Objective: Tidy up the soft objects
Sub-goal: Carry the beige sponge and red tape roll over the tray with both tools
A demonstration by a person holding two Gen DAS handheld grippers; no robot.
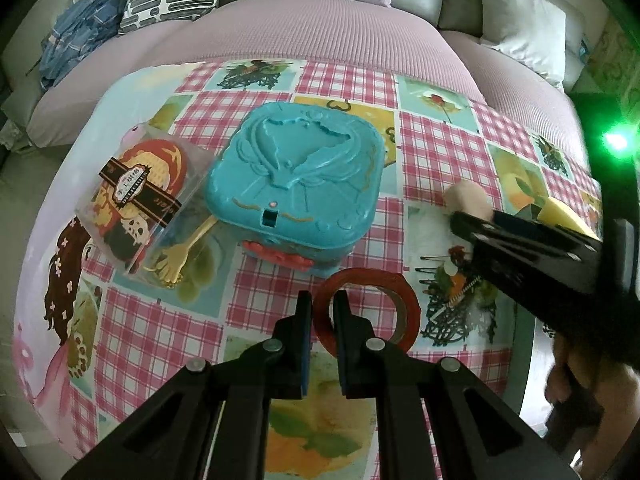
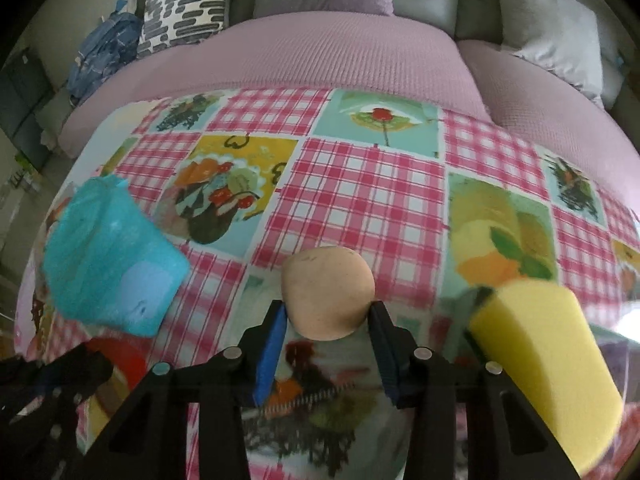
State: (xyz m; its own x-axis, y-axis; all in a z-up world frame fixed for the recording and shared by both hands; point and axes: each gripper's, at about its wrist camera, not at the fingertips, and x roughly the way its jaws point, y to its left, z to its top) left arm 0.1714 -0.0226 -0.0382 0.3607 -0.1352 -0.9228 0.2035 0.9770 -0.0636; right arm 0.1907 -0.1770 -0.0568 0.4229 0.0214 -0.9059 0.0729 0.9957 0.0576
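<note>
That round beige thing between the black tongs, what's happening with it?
A person works two handheld grippers over a patchwork tablecloth. The right gripper has its fingers on either side of a soft, beige, egg-shaped puff and appears to press on it. A yellow foam sponge lies beside it. The left gripper is pinched on the rim of a red tape roll, near a closed teal plastic box.

Ahead of my left tongs: turquoise plastic case (image 1: pixel 294 184), lid embossed, flat on patchwork tablecloth (image 1: pixel 436 148). Left of case, touching it: clear packet (image 1: pixel 140 196) with dark label band, gold fork print beneath. Farther ahead: mauve sofa seat (image 2: pixel 340 56). On sofa, upper left: patterned black-and-white cushion (image 2: pixel 188 4), crumpled blue cloth (image 1: pixel 76 36) beside it. Upper right: pale grey cushion (image 2: pixel 556 28).
</note>
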